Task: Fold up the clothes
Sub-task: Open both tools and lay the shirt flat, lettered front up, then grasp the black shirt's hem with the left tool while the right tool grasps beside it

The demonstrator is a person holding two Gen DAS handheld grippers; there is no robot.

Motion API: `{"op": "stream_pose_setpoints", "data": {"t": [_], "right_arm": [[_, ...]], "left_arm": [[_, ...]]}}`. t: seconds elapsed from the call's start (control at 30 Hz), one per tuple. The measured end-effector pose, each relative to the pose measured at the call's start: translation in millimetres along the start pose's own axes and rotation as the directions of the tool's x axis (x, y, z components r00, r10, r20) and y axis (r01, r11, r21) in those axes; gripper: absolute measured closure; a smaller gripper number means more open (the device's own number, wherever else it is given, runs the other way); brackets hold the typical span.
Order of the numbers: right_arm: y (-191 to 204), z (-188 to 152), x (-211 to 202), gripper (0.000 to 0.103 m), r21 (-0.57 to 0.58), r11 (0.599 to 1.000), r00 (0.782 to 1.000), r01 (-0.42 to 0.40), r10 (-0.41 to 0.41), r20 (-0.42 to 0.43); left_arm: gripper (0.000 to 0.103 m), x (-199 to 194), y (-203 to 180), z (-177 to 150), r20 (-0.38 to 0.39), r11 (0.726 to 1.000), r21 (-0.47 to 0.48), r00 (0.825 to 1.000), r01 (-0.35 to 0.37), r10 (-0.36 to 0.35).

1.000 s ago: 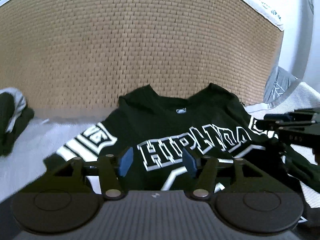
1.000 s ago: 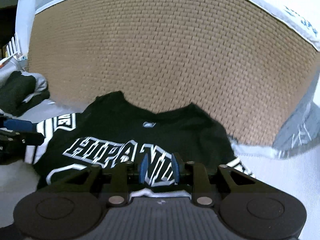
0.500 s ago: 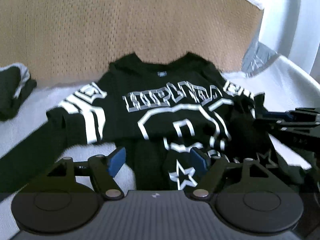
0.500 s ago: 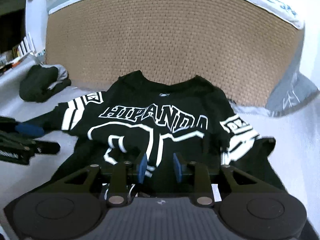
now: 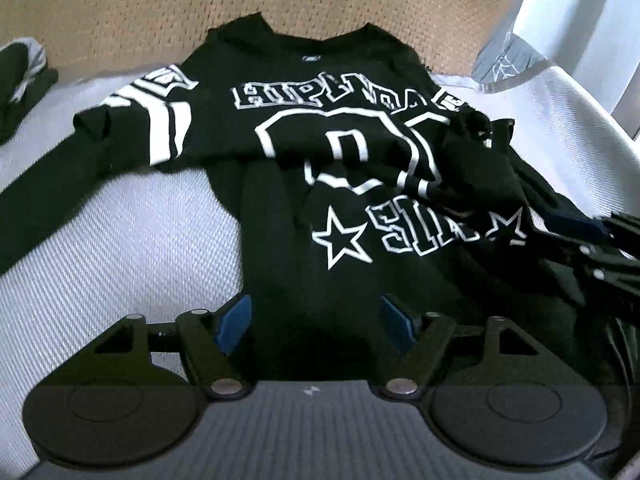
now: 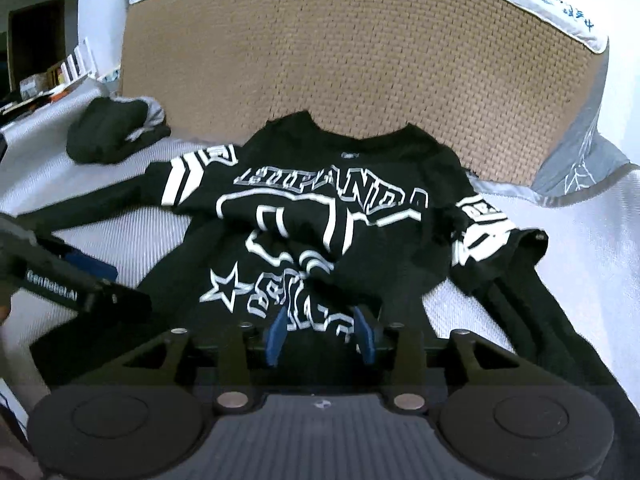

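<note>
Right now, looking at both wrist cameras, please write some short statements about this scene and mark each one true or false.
1. The black long-sleeved shirt with white lettering lies face up on the white woven surface. True.
2. The shirt is already folded into a neat square. False: both sleeves are spread out and the body is rumpled.
3. A dark bundled garment with grey trim lies apart from the shirt, near the tan woven backrest. True.
4. The left gripper is clamped on a sleeve. False: its jaws stand open over the shirt's lower body.
5. The right gripper holds a white towel. False: its jaws are open, with only the black shirt in front of them.
</note>
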State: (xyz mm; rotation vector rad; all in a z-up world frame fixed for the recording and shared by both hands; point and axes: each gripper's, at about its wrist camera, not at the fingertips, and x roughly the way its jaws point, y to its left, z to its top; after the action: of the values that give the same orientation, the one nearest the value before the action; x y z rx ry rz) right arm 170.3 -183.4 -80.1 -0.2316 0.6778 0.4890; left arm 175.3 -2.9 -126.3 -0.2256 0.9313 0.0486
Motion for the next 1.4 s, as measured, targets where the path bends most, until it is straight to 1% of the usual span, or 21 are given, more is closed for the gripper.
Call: {"op": "stream_pose_setpoints", "data": {"t": [0.13,0.23,0.27,0.3,0.37,0.4,0.43,0.47,0.5,0.53,0.63,0.8,0.97,1.03,1.17,1.2,1.23,1.3,1.4], "right_arm": [[-2,-12,1,0.062,0.006,1.0,0.999,-0.001,0.001,-0.032],[-5,-20,3,0.062,0.014,1.0,0.999,0.002,-0.001,-0.049],[-5,-21,3,0.062,0.014,1.0,0.999,-0.001,0.002,-0.054],[-5,-23,4,0.062,0.014,1.0,0.998,-0.004,0.004,-0.058],[-4,-26,5,0.062,0.014,1.0,0.998,-0.005,0.006,-0.063],[-4,-27,5,0.061,0.014,1.0,0.998,-0.007,0.008,-0.065],[-4,-28,6,0.061,0.014,1.0,0.998,-0.011,0.012,-0.069],[-3,-29,7,0.061,0.014,1.0,0.997,-0.015,0.016,-0.073],[-2,-30,9,0.061,0.012,1.0,0.997,-0.022,0.022,-0.079],[-1,-31,10,0.061,0.008,1.0,0.996,-0.026,0.026,-0.083],[6,-35,15,0.061,-0.013,0.999,0.994,-0.039,0.038,-0.099],[26,-40,19,0.061,-0.089,0.993,0.991,-0.078,0.068,-0.114],[53,-45,17,0.059,-0.184,0.971,0.984,-0.152,0.132,-0.117],[67,-47,17,0.055,-0.233,0.955,0.98,-0.185,0.161,-0.118],[88,-51,16,0.054,-0.319,0.915,0.968,-0.245,0.212,-0.137],[92,-53,14,0.052,-0.343,0.903,0.965,-0.258,0.222,-0.14],[97,-54,13,0.047,-0.368,0.89,0.962,-0.27,0.232,-0.144],[105,-58,10,0.042,-0.413,0.865,0.958,-0.286,0.246,-0.148],[116,-63,9,0.041,-0.47,0.831,0.954,-0.298,0.255,-0.155]], "left_arm": [[0.029,8,3,-6,-0.049,1.0,0.002,0.999,0.012,-0.012],[0.03,16,4,-10,-0.07,1.0,0.011,0.997,0.013,-0.012],[0.031,19,5,-11,-0.08,1.0,0.004,0.997,0.013,-0.013],[0.035,22,7,-12,-0.098,1.0,-0.001,0.995,0.018,-0.018],[0.04,27,6,-15,-0.124,1.0,0.021,0.992,0.013,-0.01],[0.047,27,4,-17,-0.121,0.999,0.055,0.993,-0.003,0.009],[0.062,26,1,-18,-0.121,0.995,0.094,0.992,-0.025,0.036],[0.071,25,-1,-20,-0.121,0.99,0.131,0.991,-0.042,0.058],[0.085,23,-2,-20,-0.125,0.986,0.158,0.99,-0.046,0.066],[0.089,22,-1,-20,-0.133,0.984,0.175,0.989,-0.042,0.066],[0.093,18,-1,-21,-0.148,0.976,0.214,0.987,-0.031,0.064],[0.099,7,-3,-20,-0.153,0.977,0.213,0.988,0.009,0.024],[0.099,-3,-7,-26,-0.179,0.972,0.228,0.984,0.062,-0.021],[0.099,-5,-10,-29,-0.192,0.968,0.238,0.981,0.081,-0.034],[0.099,-9,-11,-31,-0.206,0.965,0.246,0.978,0.095,-0.043],[0.099,-11,-10,-31,-0.205,0.965,0.244,0.978,0.096,-0.045],[0.099,-12,-7,-31,-0.201,0.966,0.239,0.978,0.095,-0.046],[0.099,-13,-1,-30,-0.2,0.973,0.207,0.978,0.099,-0.057],[0.099,-12,4,-28,-0.202,0.98,0.173,0.977,0.1,-0.064]]}}
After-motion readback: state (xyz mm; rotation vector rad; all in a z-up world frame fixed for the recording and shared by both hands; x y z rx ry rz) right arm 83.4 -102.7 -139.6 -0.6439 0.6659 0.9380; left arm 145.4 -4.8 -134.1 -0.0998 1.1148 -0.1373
